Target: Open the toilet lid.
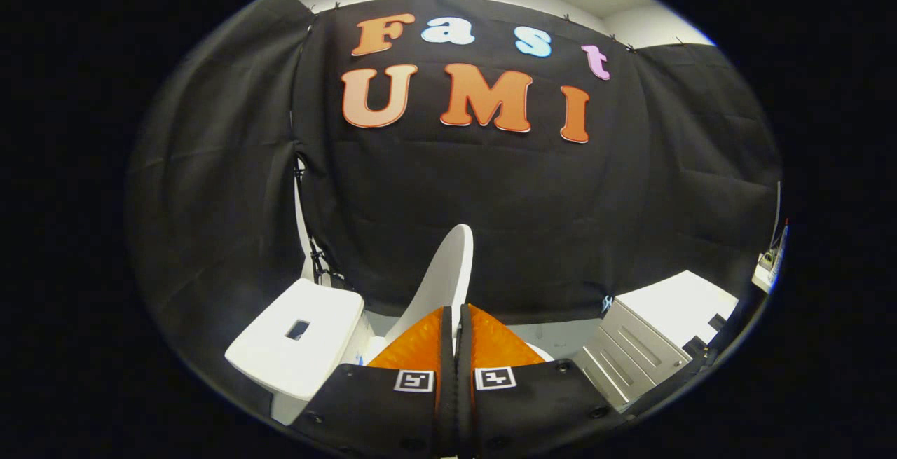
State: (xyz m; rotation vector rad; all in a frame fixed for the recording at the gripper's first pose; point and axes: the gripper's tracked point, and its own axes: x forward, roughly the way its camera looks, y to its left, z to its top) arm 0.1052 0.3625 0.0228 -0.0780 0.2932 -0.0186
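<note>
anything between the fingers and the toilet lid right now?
Nothing. In the gripper view, the shut gripper has its tips right at the raised toilet lid, which rises just beyond them; contact unclear.

I find no words or numbers I can read on anything ahead of me. The nearest to a sign are two small square black-and-white coded markers [413,380], low in the middle of the frame, one on each finger of my gripper [455,310], whose fingers sit drawn together.
</note>
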